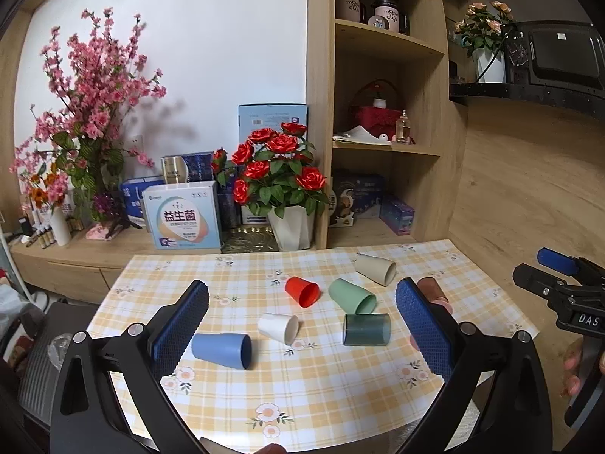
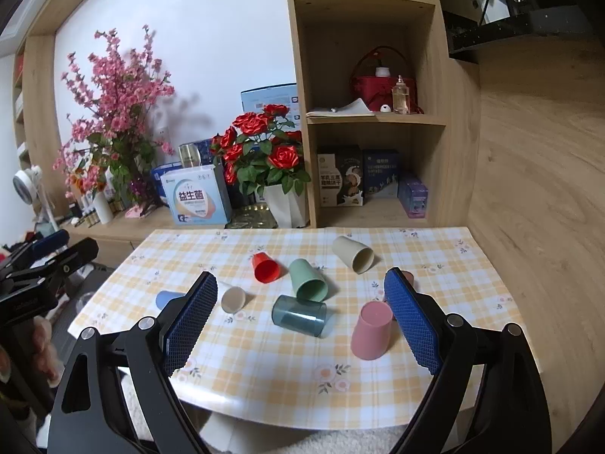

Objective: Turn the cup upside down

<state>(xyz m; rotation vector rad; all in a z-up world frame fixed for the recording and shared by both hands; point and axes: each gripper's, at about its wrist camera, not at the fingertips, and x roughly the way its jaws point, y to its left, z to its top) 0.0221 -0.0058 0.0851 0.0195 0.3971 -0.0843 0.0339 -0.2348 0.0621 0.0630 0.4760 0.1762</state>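
Note:
Several plastic cups lie on their sides on the checked tablecloth [image 1: 302, 378]: blue [image 1: 222, 350], white [image 1: 278, 326], red [image 1: 301, 291], light green [image 1: 351, 296], dark teal [image 1: 366, 329] and beige [image 1: 375, 269]. A brown cup [image 1: 431, 289] stands behind my left gripper's right finger. In the right wrist view a pink cup [image 2: 371, 330] stands upside down, with the teal cup [image 2: 299, 315] to its left. My left gripper [image 1: 302, 325] is open and empty above the near cups. My right gripper [image 2: 302, 317] is open and empty, also seen at the right edge [image 1: 559, 280].
Behind the table stand a white pot of red roses [image 1: 281, 189], boxes [image 1: 187, 215], pink blossom branches [image 1: 87, 121] and a wooden shelf unit [image 1: 385, 113] with mugs and boxes. A wooden wall [image 1: 529, 208] borders the table on the right.

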